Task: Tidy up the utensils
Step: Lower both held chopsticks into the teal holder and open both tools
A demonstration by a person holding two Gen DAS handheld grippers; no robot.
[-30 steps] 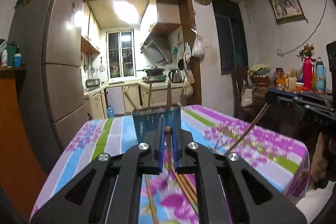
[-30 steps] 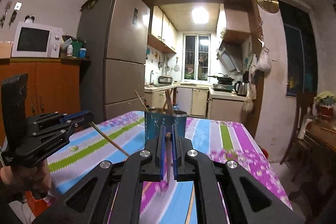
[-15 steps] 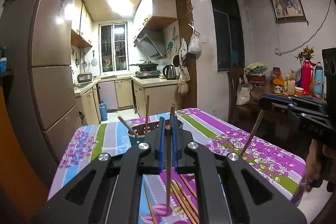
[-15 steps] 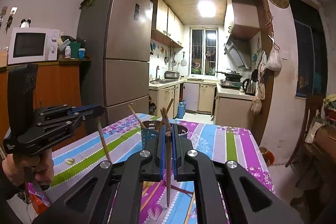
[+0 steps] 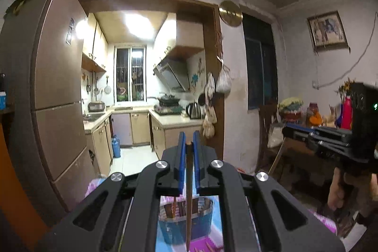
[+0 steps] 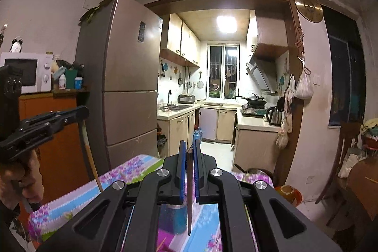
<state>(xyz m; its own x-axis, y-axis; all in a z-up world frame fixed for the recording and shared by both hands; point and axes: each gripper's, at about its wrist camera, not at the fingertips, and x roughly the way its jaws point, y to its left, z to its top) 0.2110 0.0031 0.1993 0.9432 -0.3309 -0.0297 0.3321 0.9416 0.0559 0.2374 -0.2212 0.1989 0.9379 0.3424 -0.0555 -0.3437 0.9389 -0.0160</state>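
The left gripper (image 5: 188, 145) pinches 1 brown chopstick (image 5: 188, 193) that hangs straight down. The right gripper (image 6: 188, 149) pinches another chopstick (image 6: 189, 193) the same way. Below both sits the blue holder cup (image 5: 186, 221) on the flowery tablecloth (image 6: 70, 202).

Both handheld tools share one build: matte black linkage arms with long cut-out slots and four round silver screws. The left gripper (image 5: 188, 145) and the right gripper (image 6: 189, 150) each end in narrow fingers (image 5: 181, 157) lined with blue pads. At the right edge of the left wrist view, the other tool's black housing shows a small green light.
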